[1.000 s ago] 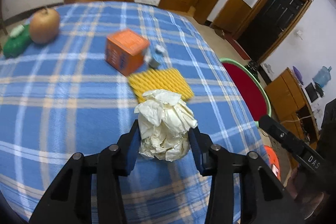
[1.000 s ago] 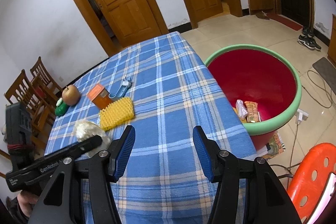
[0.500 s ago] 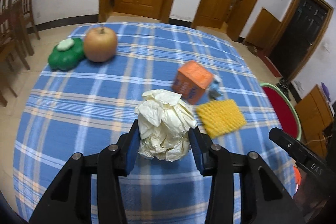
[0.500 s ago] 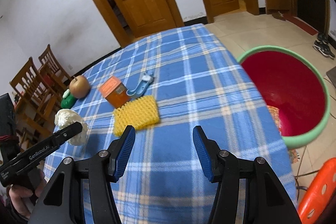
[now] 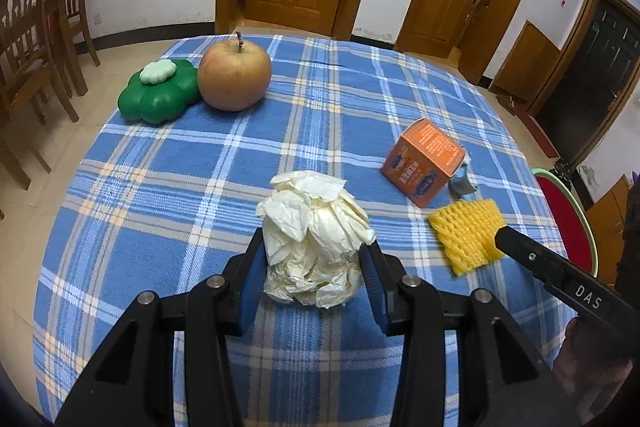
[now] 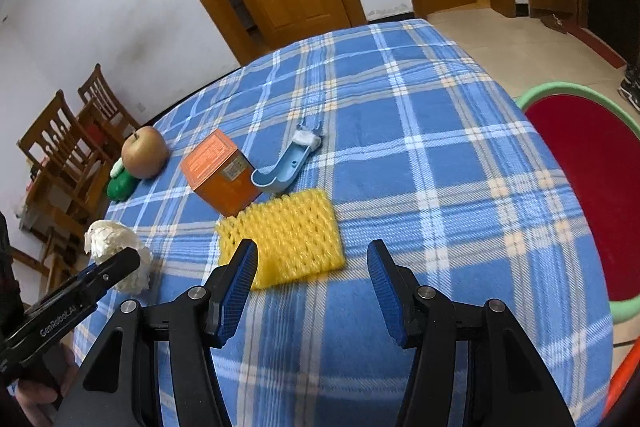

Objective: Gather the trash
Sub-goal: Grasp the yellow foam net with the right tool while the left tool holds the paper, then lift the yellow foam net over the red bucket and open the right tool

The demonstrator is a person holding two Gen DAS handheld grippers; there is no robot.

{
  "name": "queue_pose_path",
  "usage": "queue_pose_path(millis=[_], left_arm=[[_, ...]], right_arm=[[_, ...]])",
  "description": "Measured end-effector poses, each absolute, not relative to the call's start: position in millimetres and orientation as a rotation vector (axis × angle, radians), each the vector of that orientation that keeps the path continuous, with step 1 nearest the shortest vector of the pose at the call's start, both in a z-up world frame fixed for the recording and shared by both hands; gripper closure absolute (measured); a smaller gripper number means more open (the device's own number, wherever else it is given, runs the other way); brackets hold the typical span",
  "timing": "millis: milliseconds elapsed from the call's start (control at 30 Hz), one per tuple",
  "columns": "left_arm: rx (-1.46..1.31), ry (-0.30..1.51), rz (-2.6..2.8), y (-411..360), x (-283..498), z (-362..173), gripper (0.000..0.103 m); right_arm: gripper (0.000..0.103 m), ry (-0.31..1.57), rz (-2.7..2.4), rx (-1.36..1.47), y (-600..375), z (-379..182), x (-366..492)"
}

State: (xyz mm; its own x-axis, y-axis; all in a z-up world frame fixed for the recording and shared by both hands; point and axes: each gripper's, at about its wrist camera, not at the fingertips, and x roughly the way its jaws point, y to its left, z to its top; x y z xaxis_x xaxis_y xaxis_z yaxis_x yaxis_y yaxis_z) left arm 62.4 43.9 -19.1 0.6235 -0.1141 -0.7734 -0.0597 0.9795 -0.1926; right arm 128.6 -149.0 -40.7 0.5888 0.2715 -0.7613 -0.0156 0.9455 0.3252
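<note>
Gripping a crumpled paper wad [image 5: 314, 247], your left gripper [image 5: 314, 267] has its blue fingers [image 5: 253, 277] clamped on the wad's lower sides, so the wad stands taller than it is wide, its long axis running up out of the grip and its looser folds fanning toward the far side of the worktop [image 5: 160, 211]. Whether its underside touches the blue checked cloth you cannot tell from either view. Your right gripper [image 6: 312, 287] has its fingers [image 6: 240, 283] apart with nothing pressed between them; they frame the near edge of a yellow foam net [image 6: 286, 237] that lies flat on the cloth, its longer side running left to right in the right wrist view. Just behind the net an orange box [image 6: 218, 173] rests tilted, one corner facing you, and a light blue plastic hook [image 6: 286, 163] lies beside it with its curved end toward the net and its white-tipped end pointing away. Farther left, an apple [image 5: 234, 75] stands stem up, touching a green flower-shaped container [image 5: 160, 91]. Off the worktop's right edge sits a red tub with a green rim [image 6: 560, 91]. Wooden chairs [image 5: 36, 27] stand by the wall at left.
</note>
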Motion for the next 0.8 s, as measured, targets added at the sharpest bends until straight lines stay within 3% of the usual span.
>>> queue_pose_path(millis=[100, 167, 300, 800], left_arm=[[-0.213, 0.906, -0.03, 45, 64, -22, 0.058], [-0.214, 0.907, -0.03, 45, 64, -22, 0.058], [-0.213, 0.906, -0.032, 45, 64, -22, 0.058], [-0.189, 0.871, -0.065, 27, 50, -3, 0.058]], right_arm=[[0.048, 0.934, 0.176, 0.286, -145, -44, 132], [0.067, 0.932, 0.17, 0.274, -143, -45, 132], [0.085, 0.933, 0.195, 0.282, -142, -46, 130], [0.091, 0.843, 0.232, 0.342, -154, -11, 92]])
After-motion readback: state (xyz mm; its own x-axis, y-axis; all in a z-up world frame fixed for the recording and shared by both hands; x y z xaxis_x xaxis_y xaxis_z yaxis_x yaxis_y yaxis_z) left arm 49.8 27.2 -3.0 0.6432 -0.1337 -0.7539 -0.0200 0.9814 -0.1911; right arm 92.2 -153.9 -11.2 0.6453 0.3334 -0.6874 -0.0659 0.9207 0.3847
